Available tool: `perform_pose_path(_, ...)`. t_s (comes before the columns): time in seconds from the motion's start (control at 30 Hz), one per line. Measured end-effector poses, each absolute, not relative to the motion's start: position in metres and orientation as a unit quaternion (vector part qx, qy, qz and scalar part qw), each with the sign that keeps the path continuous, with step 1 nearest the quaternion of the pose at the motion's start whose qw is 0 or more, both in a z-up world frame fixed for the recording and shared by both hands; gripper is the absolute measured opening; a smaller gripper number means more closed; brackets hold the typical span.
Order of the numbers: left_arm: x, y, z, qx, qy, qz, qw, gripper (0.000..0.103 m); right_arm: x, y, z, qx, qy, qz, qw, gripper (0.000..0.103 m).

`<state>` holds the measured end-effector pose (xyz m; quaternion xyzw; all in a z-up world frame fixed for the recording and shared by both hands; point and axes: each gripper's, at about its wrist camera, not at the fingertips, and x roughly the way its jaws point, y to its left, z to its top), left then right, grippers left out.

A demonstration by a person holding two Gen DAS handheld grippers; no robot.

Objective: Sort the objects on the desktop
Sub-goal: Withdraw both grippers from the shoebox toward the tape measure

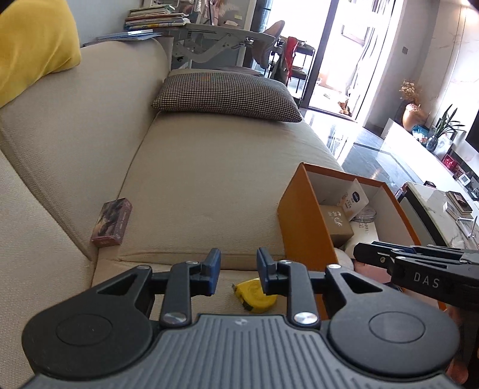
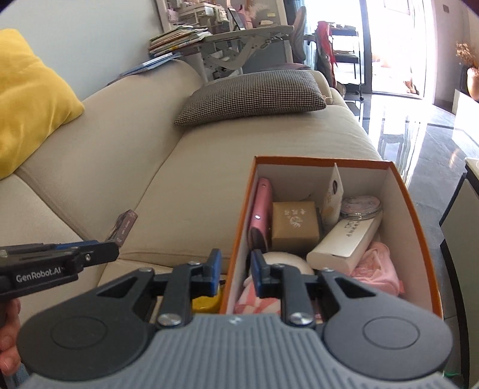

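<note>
An orange box (image 1: 302, 221) sits on the beige sofa (image 1: 209, 167); in the right wrist view the orange box (image 2: 416, 227) holds a pink case (image 2: 263, 206), a tan carton (image 2: 295, 227), a white carton (image 2: 344, 242), a round tin (image 2: 360, 205) and pink cloth (image 2: 377, 266). A yellow tape measure (image 1: 254, 296) lies on the seat beside the box, just below my open, empty left gripper (image 1: 238, 269). A small dark card box (image 1: 112, 224) lies by the backrest. My right gripper (image 2: 236, 269) is open and empty, straddling the box's near left wall; the tape measure (image 2: 206, 303) shows under it.
A houndstooth cushion (image 1: 227, 95) lies at the sofa's far end and a yellow cushion (image 1: 33, 45) on the backrest. Books (image 1: 155, 18) and a desk stand behind. A glossy floor and a marble table (image 1: 443, 209) lie to the right.
</note>
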<state>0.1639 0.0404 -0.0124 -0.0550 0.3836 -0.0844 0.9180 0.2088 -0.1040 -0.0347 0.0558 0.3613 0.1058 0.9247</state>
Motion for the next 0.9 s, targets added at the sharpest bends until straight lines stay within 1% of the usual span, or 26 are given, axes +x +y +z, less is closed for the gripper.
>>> perform_pose_path(0.23, 0.152, 0.074, -0.018, -0.075, 0.387, -0.077, 0.916, 0.031, 0.203, -0.063, -0.037, 0.026, 0.365, 0.141, 0.92, 0.024)
perform_pose_path(0.63, 0.16, 0.12, -0.044, -0.081, 0.426, -0.033, 0.901, 0.031, 0.225, -0.004, -0.063, -0.03, 0.415, 0.179, 0.892, 0.025)
perform_pose_path(0.67, 0.161, 0.124, -0.047, -0.083, 0.43, -0.032, 0.898, 0.031, 0.228, 0.0, -0.066, -0.033, 0.42, 0.18, 0.889, 0.027)
perform_pose_path(0.7, 0.162, 0.127, -0.051, -0.085, 0.434, -0.029, 0.897, 0.031, 0.23, 0.004, -0.07, -0.036, 0.424, 0.179, 0.887, 0.031)
perform_pose_path(0.9, 0.167, 0.149, -0.071, -0.094, 0.453, -0.006, 0.886, 0.031, 0.247, 0.019, -0.092, -0.048, 0.458, 0.179, 0.869, 0.033)
